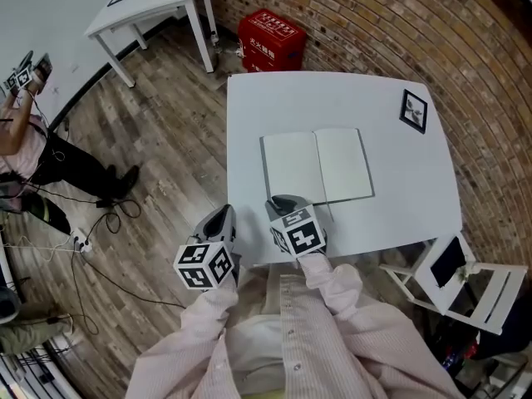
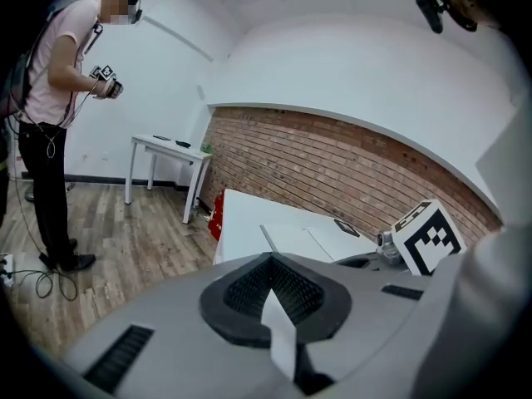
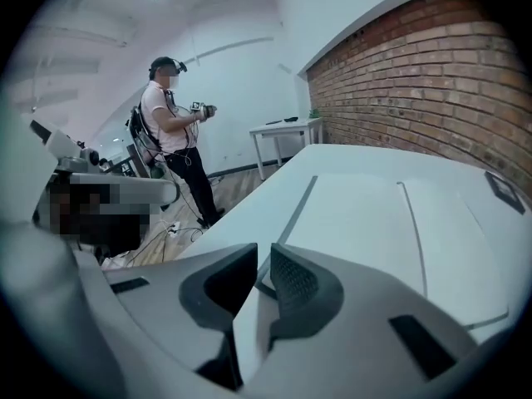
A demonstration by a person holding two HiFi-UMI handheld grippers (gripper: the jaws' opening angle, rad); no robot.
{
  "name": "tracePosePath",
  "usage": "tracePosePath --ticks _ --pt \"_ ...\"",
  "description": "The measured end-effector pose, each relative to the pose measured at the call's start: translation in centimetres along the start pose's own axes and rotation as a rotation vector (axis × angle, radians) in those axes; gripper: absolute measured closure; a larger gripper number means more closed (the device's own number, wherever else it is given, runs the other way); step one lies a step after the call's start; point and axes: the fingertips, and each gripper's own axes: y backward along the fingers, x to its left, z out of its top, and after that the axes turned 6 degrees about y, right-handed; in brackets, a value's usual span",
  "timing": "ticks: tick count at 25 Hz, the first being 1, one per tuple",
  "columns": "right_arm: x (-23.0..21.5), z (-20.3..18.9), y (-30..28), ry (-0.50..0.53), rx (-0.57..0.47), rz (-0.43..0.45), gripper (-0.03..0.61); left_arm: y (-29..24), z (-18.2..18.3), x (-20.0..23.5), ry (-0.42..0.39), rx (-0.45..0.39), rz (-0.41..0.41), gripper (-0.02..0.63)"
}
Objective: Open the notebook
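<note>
The notebook (image 1: pixel 316 166) lies open and flat on the white table (image 1: pixel 332 98), showing two blank pages; it also appears in the left gripper view (image 2: pixel 299 241) and the right gripper view (image 3: pixel 374 214). My right gripper (image 1: pixel 287 202) hovers at the near edge of the left page. Its jaws (image 3: pixel 263 260) stand slightly apart and hold nothing; the notebook's near left corner shows beyond the narrow gap. My left gripper (image 1: pixel 223 216) hangs off the table's near left edge, away from the notebook. Its pads (image 2: pixel 268 260) meet at the tips, with nothing between them.
A black-and-white marker card (image 1: pixel 414 110) lies at the table's far right. A red box (image 1: pixel 270 40) and a small white table (image 1: pixel 150 7) stand beyond. A white folding chair (image 1: pixel 461 277) is at the right. A person (image 1: pixel 25 140) stands at the left among floor cables.
</note>
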Motion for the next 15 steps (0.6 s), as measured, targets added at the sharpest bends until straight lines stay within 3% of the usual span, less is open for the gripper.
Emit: tracePosePath --ticks 4,7,15 --pt "-0.6 0.4 1.1 -0.024 -0.056 0.032 0.529 -0.5 0.4 -1.4 -0.044 -0.006 -0.035 0.621" --pt "-1.0 1.1 2.1 -0.032 -0.104 0.054 0.574 -0.7 0.9 -2.5 -0.069 -0.017 -0.068 0.621" --pt "-2.7 3.5 5.3 -0.082 -0.252 0.085 0.575 -0.8 3.0 -4.9 -0.145 -0.062 -0.136 0.621"
